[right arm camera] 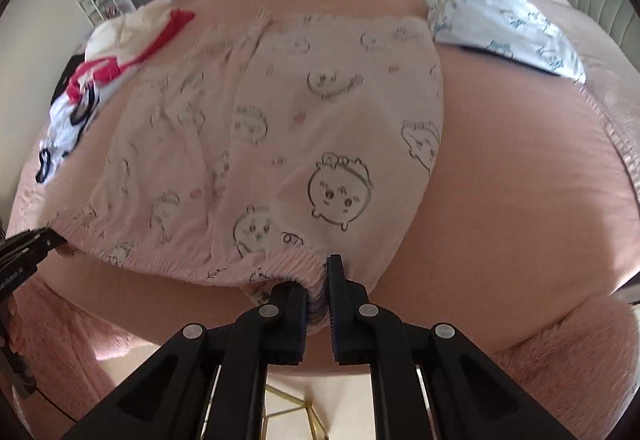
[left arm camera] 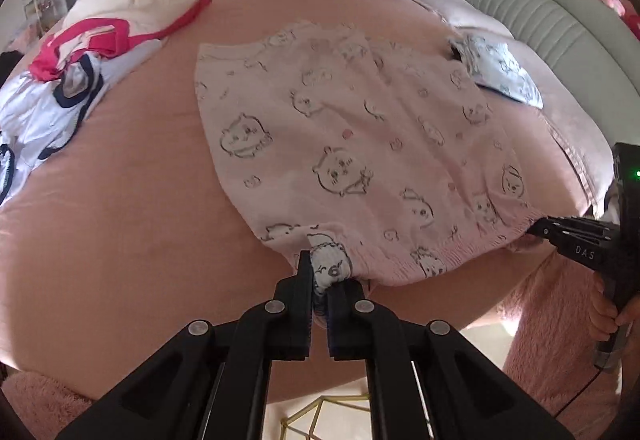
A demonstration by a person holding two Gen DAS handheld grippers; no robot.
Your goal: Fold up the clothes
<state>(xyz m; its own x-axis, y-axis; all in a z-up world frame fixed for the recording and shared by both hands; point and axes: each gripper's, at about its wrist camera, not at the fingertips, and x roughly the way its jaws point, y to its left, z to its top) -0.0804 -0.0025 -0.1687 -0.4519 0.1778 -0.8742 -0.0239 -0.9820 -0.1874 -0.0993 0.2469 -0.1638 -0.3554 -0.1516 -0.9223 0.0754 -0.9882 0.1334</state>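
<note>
A pair of pale pink pyjama shorts (left arm camera: pixel 352 144) printed with little cartoon animals lies spread flat on the pink bedsheet (left arm camera: pixel 120 200), its elastic waistband at the near edge of the bed. The left gripper (left arm camera: pixel 320 282) is clamped on one end of that waistband, a wad of cloth bunched between its fingers, and the right gripper (right arm camera: pixel 318 282) pinches the other end the same way. A folded light blue printed garment (right arm camera: pixel 508 28) sits just beyond the shorts toward the grey headboard (left arm camera: pixel 532 8), and a heap of white, red and navy clothes (left arm camera: pixel 68 80) lies off to the left, well apart
</note>
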